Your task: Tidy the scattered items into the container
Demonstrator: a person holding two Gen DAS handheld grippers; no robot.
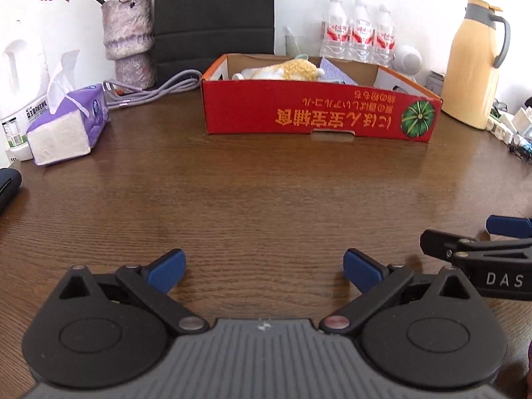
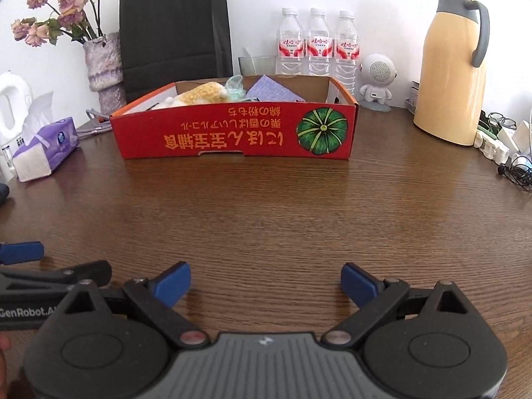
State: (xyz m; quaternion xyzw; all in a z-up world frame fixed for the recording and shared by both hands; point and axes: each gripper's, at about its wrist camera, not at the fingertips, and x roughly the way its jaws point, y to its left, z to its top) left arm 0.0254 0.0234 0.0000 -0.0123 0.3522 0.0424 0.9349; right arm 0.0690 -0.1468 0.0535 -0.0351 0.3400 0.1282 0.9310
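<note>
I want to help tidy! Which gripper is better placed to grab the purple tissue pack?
Probably the left gripper: it is open and empty, and the tissue pack sits on its side of the table. The right gripper, also open, is farther across.

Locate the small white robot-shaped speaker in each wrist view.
Left wrist: white speaker upper right, partly hidden behind the red box.
Right wrist: fully visible, right of the box's far corner.
Shared landmark: three water bottles just left of it.
</note>
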